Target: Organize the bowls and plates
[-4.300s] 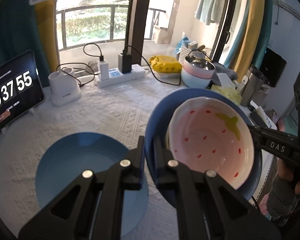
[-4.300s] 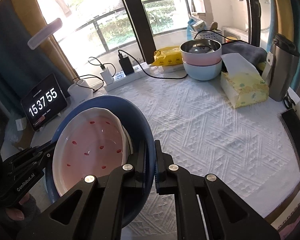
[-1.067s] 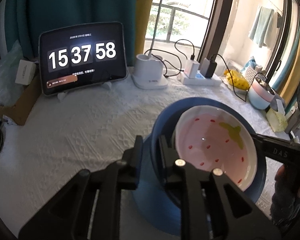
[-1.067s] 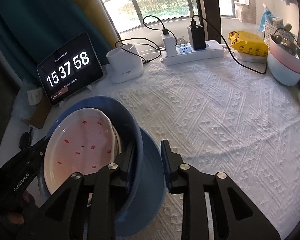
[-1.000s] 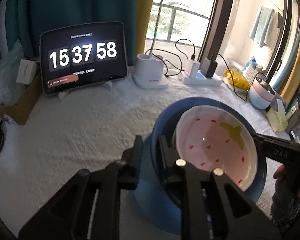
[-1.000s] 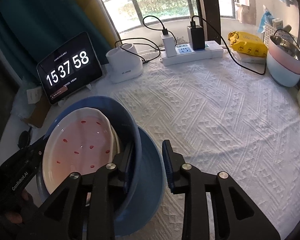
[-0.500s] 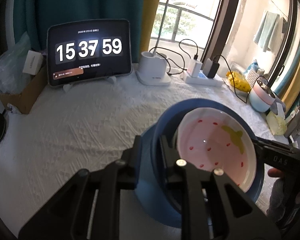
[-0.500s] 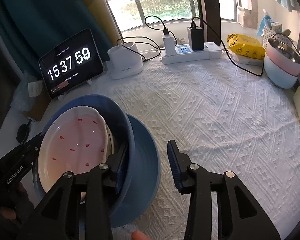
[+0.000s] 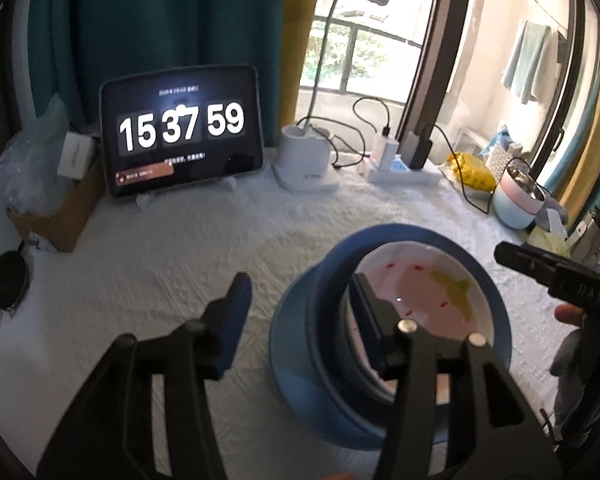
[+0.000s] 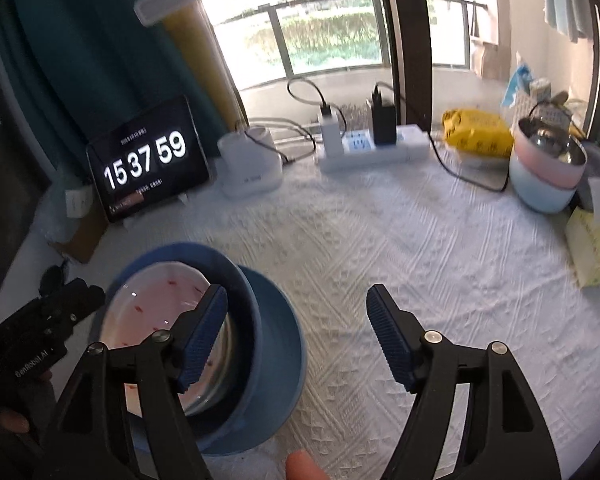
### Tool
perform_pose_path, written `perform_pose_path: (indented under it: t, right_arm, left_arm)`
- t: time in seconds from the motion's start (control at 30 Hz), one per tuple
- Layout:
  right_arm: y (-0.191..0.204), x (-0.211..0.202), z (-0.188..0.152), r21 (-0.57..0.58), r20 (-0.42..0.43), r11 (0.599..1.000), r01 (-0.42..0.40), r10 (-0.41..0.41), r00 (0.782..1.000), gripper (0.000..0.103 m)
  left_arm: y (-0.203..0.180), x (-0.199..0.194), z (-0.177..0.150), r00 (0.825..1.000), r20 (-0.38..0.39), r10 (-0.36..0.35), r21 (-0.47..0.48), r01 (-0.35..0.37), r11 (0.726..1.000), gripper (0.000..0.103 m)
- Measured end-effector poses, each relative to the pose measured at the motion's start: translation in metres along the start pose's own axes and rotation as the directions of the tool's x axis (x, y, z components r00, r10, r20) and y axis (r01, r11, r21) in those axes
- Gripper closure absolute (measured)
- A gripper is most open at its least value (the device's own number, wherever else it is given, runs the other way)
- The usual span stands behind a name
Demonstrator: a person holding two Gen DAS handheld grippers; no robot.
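Observation:
A dark blue bowl [image 9: 328,280] with a pink strawberry-print bowl [image 9: 432,296] inside it sits nested in a lighter blue bowl [image 9: 296,360] on the white tablecloth. My left gripper [image 9: 300,304] straddles the dark bowl's near rim, one finger inside and one outside. Its jaws are opening and the pads stand off the rim. In the right wrist view, my right gripper [image 10: 296,328] straddles the opposite rim of the dark blue bowl [image 10: 244,292]. Its jaws are also opening wide and touch nothing. The pink bowl [image 10: 156,300] shows partly behind the left finger.
A tablet clock [image 9: 180,136], a white lamp base [image 9: 304,164] and a power strip [image 9: 400,168] line the far edge. Stacked pink and blue bowls [image 10: 548,172], a yellow pack [image 10: 480,128] and a tissue box [image 10: 596,240] stand at the right. A cardboard box [image 9: 60,216] is at the left.
Both grippers have opened and let go of the dark blue bowl's rim. The bowl stack now rests in the lighter blue bowl. The right gripper has risen slightly.

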State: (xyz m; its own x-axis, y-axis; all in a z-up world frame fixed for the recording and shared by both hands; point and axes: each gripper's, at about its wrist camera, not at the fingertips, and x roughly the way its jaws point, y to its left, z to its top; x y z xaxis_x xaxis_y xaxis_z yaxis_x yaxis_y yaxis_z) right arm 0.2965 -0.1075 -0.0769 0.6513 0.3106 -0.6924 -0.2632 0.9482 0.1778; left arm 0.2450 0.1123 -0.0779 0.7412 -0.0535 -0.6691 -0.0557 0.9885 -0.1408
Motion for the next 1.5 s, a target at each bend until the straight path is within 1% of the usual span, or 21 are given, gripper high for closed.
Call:
perform_pose_path:
  t: [0.1,0.3,0.33,0.37,0.43,0.6,0.77,1.0,1.2,1.33,1.5]
  right_arm:
    - [0.005,-0.007,0.0,-0.02,0.02,1.0,0.009,-0.009,1.0,0.028]
    - [0.009,-0.016,-0.009,-0.04,0.028,0.999,0.023,-0.022,0.999,0.028]
    - [0.008,-0.018,-0.01,-0.04,0.03,0.999,0.024,-0.022,0.999,0.028]
    - [0.009,-0.021,-0.011,-0.041,0.033,0.999,0.025,-0.024,0.999,0.028]
    - [0.009,-0.026,-0.013,-0.044,0.041,0.999,0.028,-0.026,0.999,0.028]
    - [0.01,-0.04,-0.021,-0.05,0.057,0.998,0.034,-0.031,0.998,0.028]
    - [0.011,-0.053,-0.03,-0.063,0.077,0.997,0.048,-0.043,0.996,0.028]
    - [0.006,-0.071,-0.044,-0.058,0.095,0.997,0.052,-0.047,0.994,0.028]
    - [0.004,-0.087,-0.056,-0.059,0.118,0.996,0.061,-0.053,0.992,0.028]
    - [0.0,-0.096,-0.063,-0.056,0.127,0.996,0.062,-0.055,0.99,0.028]
    - [0.0,-0.109,-0.073,-0.069,0.151,0.996,0.059,-0.048,0.987,0.028]
  left_arm:
    - [-0.004,-0.008,0.0,1.0,0.018,-0.006,0.006,0.006,1.0,0.051]
    - [-0.013,-0.026,-0.003,0.999,0.049,-0.003,0.033,0.002,0.999,0.05]
    - [-0.015,-0.03,-0.003,0.998,0.055,-0.002,0.035,0.0,0.999,0.044]
    - [-0.016,-0.033,-0.004,0.998,0.06,-0.002,0.036,0.0,0.999,0.03]
    - [-0.019,-0.041,-0.006,0.997,0.074,-0.011,0.036,0.009,0.999,0.02]
    - [-0.026,-0.056,-0.011,0.995,0.102,-0.018,0.041,0.014,0.999,0.018]
    - [-0.034,-0.071,-0.018,0.991,0.134,-0.016,0.042,0.011,0.999,0.013]
    - [-0.048,-0.087,-0.031,0.988,0.149,-0.034,0.06,0.025,0.998,0.012]
    - [-0.061,-0.099,-0.042,0.985,0.156,-0.071,0.082,0.058,0.995,0.012]
    - [-0.066,-0.109,-0.049,0.979,0.187,-0.079,0.086,0.064,0.994,0.012]
    - [-0.073,-0.123,-0.058,0.97,0.231,-0.074,0.097,0.053,0.994,0.012]
